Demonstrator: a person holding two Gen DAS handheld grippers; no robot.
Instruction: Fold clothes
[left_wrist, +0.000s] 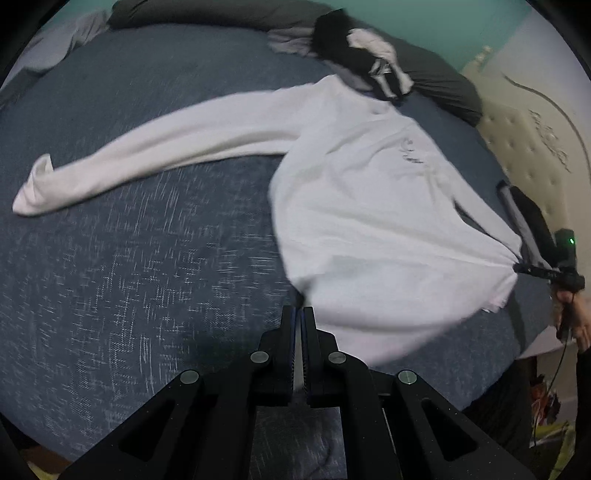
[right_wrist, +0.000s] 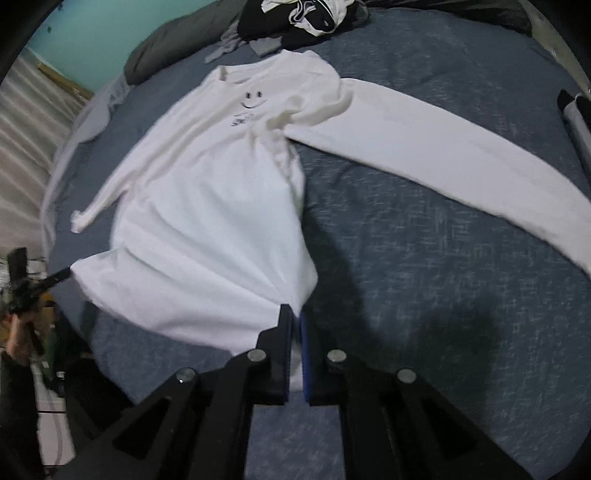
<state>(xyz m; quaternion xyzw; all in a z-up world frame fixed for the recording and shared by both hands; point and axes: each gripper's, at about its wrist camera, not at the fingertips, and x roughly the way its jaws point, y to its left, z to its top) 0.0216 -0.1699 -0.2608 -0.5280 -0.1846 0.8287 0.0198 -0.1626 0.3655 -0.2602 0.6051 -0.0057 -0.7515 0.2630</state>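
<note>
Shirt (right_wrist: 207, 206) lies face-up on bed (left_wrist: 129, 277), collar far, hem near; both my jaws pinch shut on hem corners.

- Left gripper (left_wrist: 298, 314): matte black fingers with blue-edged pads, round silver screws on angled black linkage arms
- Right gripper (right_wrist: 293, 314): same black build, blue pad (right_wrist: 305, 354); a green light and dark cable in the left wrist view

Left tool (left_wrist: 299, 314), right tool (right_wrist: 293, 314): both clamped.
</note>
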